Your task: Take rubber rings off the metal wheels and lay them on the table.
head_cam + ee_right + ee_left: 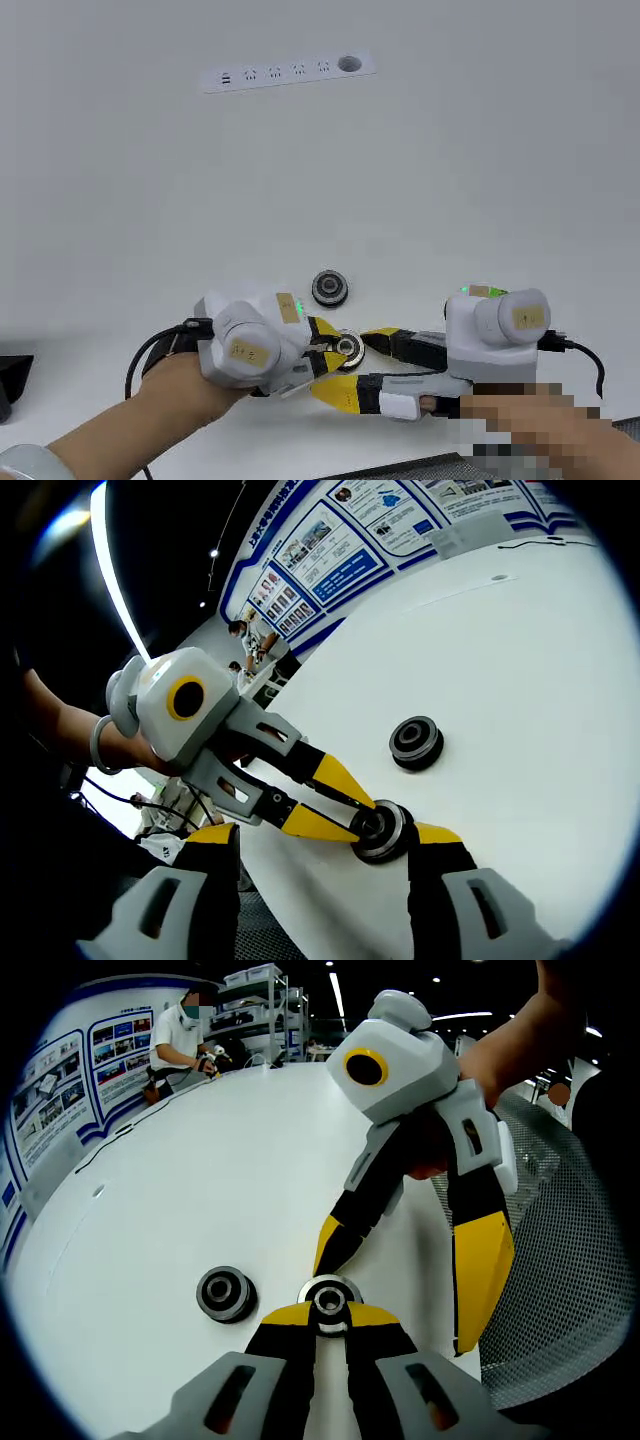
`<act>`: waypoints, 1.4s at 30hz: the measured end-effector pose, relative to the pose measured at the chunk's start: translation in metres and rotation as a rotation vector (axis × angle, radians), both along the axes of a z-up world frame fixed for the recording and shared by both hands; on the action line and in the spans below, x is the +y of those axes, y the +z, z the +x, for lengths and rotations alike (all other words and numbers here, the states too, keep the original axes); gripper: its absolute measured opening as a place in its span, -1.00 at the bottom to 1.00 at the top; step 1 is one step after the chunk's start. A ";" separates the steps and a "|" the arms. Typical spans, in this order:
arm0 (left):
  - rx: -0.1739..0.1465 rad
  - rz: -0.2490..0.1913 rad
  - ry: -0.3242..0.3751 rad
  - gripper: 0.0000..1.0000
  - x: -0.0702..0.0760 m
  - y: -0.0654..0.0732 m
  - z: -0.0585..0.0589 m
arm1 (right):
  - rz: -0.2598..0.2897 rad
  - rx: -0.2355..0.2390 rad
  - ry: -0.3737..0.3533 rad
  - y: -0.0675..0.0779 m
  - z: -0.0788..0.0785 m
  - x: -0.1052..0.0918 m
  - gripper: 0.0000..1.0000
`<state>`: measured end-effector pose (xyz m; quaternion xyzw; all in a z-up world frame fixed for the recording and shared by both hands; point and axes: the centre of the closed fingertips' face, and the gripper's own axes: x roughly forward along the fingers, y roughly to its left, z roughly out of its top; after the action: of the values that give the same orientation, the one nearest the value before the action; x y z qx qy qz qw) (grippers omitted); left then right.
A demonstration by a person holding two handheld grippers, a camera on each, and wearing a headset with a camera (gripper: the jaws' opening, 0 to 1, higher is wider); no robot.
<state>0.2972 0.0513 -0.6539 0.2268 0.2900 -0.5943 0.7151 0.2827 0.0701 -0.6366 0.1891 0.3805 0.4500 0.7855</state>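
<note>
Wheel (pixel 349 349) clenched in left claw (pixel 330 1311), right claw (pixel 328 831) spread wide, one tip against its rim

Bench (pixel 450 160): broad, plain white, with a white power strip (pixel 287 71) near its far edge.
Wall: blue-and-white poster boards (pixel 330 555).
Furniture: shelving (pixel 262 1005) stacked with boxes.
Light: bright strips (pixel 336 995) on a dark ceiling.

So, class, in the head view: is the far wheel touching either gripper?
No, the far wheel lies alone on the table, apart from the left gripper and the right gripper.
</note>
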 end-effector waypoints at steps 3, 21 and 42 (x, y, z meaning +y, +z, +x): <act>0.001 0.000 0.000 -0.81 0.000 0.000 0.000 | 0.005 0.011 -0.001 0.000 -0.001 -0.001 0.38; 0.002 -0.006 0.007 -0.81 0.001 -0.001 0.001 | 0.052 0.090 -0.053 0.000 -0.001 -0.012 0.16; 0.002 -0.008 0.010 -0.81 -0.001 -0.001 0.000 | 0.086 0.124 -0.062 0.004 -0.003 -0.013 0.16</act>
<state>0.2976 0.0506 -0.6546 0.2219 0.2896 -0.5920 0.7186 0.2798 0.0567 -0.6326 0.2620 0.4025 0.4288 0.7652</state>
